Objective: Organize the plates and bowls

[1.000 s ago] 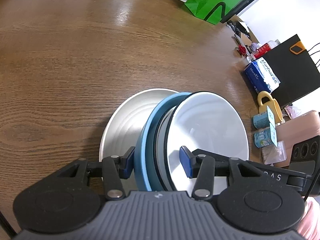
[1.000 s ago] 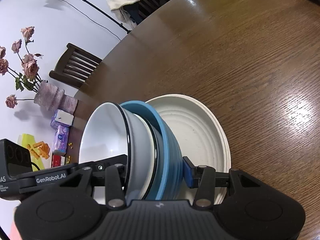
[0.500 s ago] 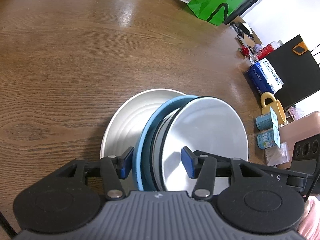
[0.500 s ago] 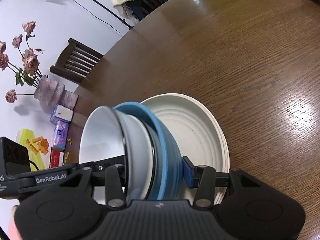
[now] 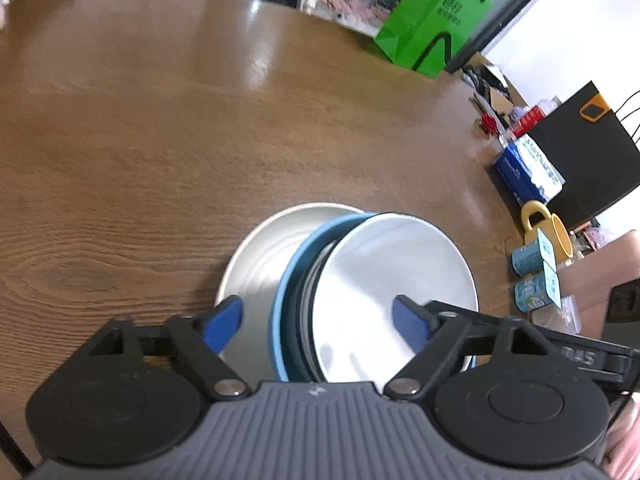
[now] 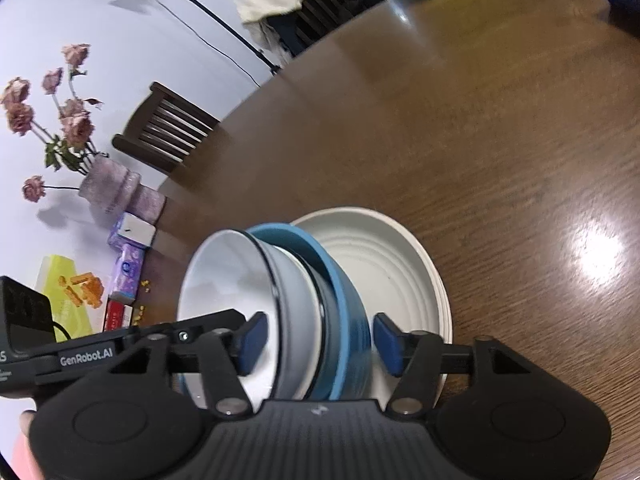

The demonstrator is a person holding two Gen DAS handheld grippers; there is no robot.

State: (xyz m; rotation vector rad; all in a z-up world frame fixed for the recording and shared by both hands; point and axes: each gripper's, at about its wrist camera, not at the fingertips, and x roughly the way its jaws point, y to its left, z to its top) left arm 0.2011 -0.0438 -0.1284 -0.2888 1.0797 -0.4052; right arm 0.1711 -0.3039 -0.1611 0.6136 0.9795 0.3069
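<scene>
Both my grippers straddle the nested bowls from opposite sides, and both are spread wide with daylight between pads and crockery. My left gripper (image 5: 316, 324) has its blue pads clear of the stack, one over the cream plate (image 5: 264, 256) and one inside the white bowl (image 5: 392, 268). My right gripper (image 6: 316, 340) is likewise released, one pad in the white bowl (image 6: 224, 280) and the other just off the blue bowl (image 6: 348, 320). The white bowl sits nested in the blue bowl (image 5: 298, 260), which rests on the cream plate (image 6: 384, 256) on the wooden table (image 5: 160, 140). A yellow mug (image 5: 556, 232) stands near the table's right edge.
</scene>
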